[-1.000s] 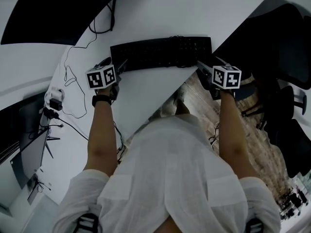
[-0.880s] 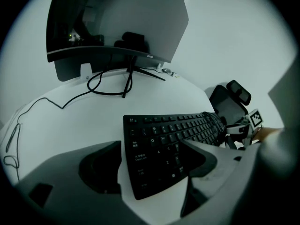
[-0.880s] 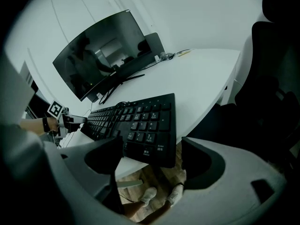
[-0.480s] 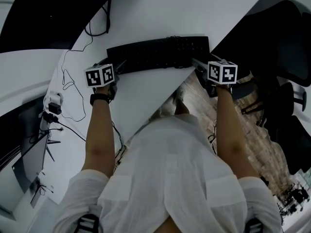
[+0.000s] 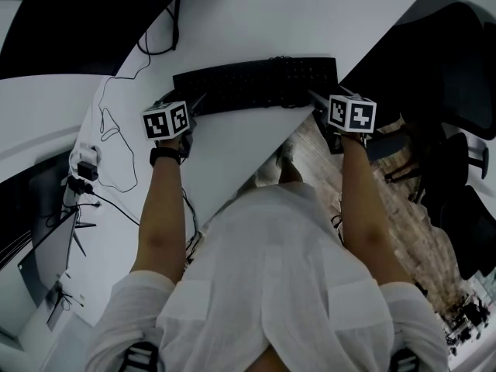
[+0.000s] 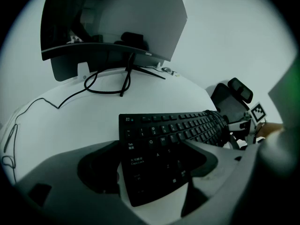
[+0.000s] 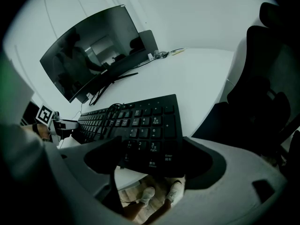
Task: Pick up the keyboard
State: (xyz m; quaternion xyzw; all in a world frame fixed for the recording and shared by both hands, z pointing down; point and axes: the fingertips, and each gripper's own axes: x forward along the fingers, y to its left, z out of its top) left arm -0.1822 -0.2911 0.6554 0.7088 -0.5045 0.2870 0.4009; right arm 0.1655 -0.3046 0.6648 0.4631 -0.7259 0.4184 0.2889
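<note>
A black keyboard (image 5: 256, 84) lies across the white desk (image 5: 232, 146), its right end at the desk's slanted edge. My left gripper (image 5: 194, 103) is at its left front corner, and in the left gripper view that corner of the keyboard (image 6: 173, 135) sits between the spread jaws of the gripper (image 6: 154, 168). My right gripper (image 5: 318, 99) is at the right front corner. In the right gripper view the number-pad end of the keyboard (image 7: 136, 125) fills the gap of the open gripper (image 7: 150, 161) and overhangs the desk edge.
A curved monitor (image 5: 77, 22) stands behind the keyboard, cables (image 5: 116, 130) trail at the desk's left, and a black office chair (image 5: 449, 68) stands to the right. The person's shoes (image 7: 145, 193) show on the wooden floor below the desk edge.
The right gripper has slid a little left and up toward the keyboard's right end. The left gripper has barely shifted.
</note>
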